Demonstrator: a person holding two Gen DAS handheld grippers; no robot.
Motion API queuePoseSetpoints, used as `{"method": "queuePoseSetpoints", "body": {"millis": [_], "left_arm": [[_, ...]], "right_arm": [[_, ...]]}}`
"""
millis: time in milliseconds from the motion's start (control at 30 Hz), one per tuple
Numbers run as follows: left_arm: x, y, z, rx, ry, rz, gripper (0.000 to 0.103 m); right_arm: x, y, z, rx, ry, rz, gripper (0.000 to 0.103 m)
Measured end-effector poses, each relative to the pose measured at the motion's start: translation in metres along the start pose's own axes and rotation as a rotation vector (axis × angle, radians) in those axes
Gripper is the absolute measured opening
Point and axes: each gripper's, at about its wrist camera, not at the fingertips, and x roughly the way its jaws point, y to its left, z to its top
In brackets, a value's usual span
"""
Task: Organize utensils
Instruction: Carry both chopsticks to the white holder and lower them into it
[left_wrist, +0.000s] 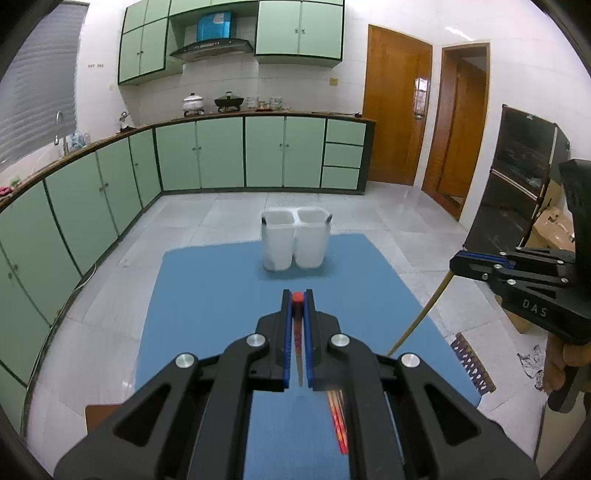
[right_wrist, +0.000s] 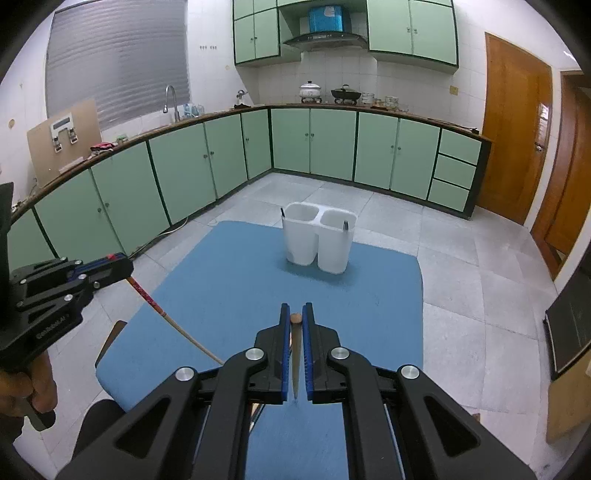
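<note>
A white two-cup utensil holder stands at the far end of the blue mat; it also shows in the right wrist view. My left gripper is shut on a red-topped chopstick, held above the mat short of the holder. That chopstick shows in the right wrist view, hanging from the left gripper. My right gripper is shut on a plain wooden chopstick. In the left wrist view it hangs from the right gripper.
More red chopsticks lie on the mat under the left gripper. Green cabinets line the far walls across a grey tiled floor. A dark shelf unit stands at the right.
</note>
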Motion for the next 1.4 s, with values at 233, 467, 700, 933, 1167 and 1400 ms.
{"method": "queuePoseSetpoints", "body": {"millis": [233, 467, 700, 933, 1167, 1400], "left_arm": [[0.017, 0.006, 0.062, -0.010, -0.038, -0.034, 0.005], [0.043, 0.010, 0.131, -0.002, -0.101, 0.002, 0.005], [0.088, 0.022, 0.186, -0.045, -0.163, 0.036, 0.005], [0.149, 0.023, 0.206, -0.037, -0.159, 0.064, 0.005], [0.210, 0.028, 0.178, -0.032, -0.080, 0.065, 0.005], [0.225, 0.039, 0.159, -0.049, -0.042, 0.077, 0.013]], "right_arm": [[0.006, -0.019, 0.060, 0.020, -0.007, -0.009, 0.006], [0.016, -0.041, 0.143, 0.067, -0.078, -0.026, 0.006], [0.044, -0.048, 0.197, 0.064, -0.167, -0.060, 0.006], [0.103, -0.067, 0.215, 0.054, -0.179, -0.112, 0.006], [0.173, -0.090, 0.190, 0.082, -0.082, -0.103, 0.006], [0.191, -0.101, 0.168, 0.111, -0.044, -0.078, 0.023]]}}
